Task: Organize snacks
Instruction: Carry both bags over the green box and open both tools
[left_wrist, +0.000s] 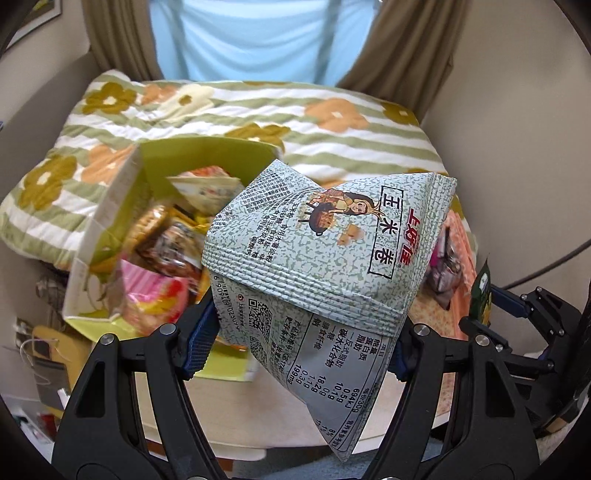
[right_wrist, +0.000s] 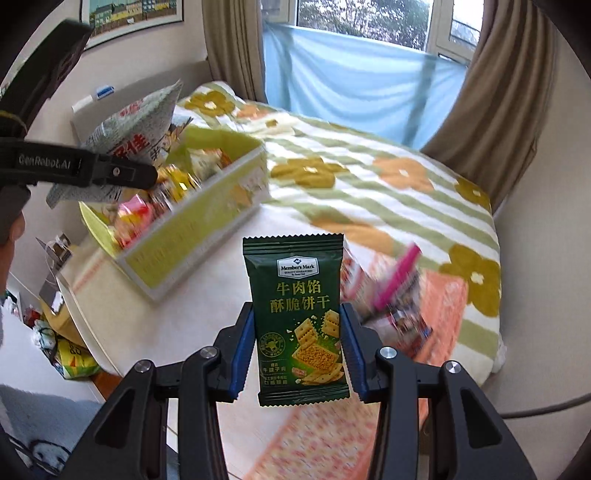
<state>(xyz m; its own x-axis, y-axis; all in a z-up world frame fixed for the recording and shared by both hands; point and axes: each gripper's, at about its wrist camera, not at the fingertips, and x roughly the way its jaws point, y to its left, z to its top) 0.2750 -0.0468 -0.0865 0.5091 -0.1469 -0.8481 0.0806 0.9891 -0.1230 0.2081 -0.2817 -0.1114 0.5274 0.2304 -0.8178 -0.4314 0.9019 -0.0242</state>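
Nearest: pale tabletop (right_wrist: 155, 332) w/ an orange patterned cloth (right_wrist: 439, 299) on its right part; a few loose wrappers, one pink (right_wrist: 397, 278), lie blurred on that cloth. Left of table, clutter on the floor, too small to sort.

Right gripper (right_wrist: 297, 352) clamped on a dark green cracker pkt (right_wrist: 297, 325), held upright above the table, pads on both side edges. Pkt is flat, zigzag-cut top, "Member's Mark" logo, yellow Chinese text, cracker pic lower down.

Left gripper (left_wrist: 303, 343) clamped on a puffy grey-green mottled bag (left_wrist: 321, 254), held up above the table, in front of the box's right part in the left view. Bag is crumpled, red brand chars, cartoon figure, nutrition table on the silver back.

Behind it, yellow-green box (right_wrist: 192, 236) on the table, packed w/ mixed snack pkts (left_wrist: 162, 240).

Further back: bed w/ green-striped flower blanket (right_wrist: 369, 192). Then brown curtains (right_wrist: 509, 103), light blue cloth (right_wrist: 351, 70) across a window, framed pic (right_wrist: 133, 18) on the wall at left.
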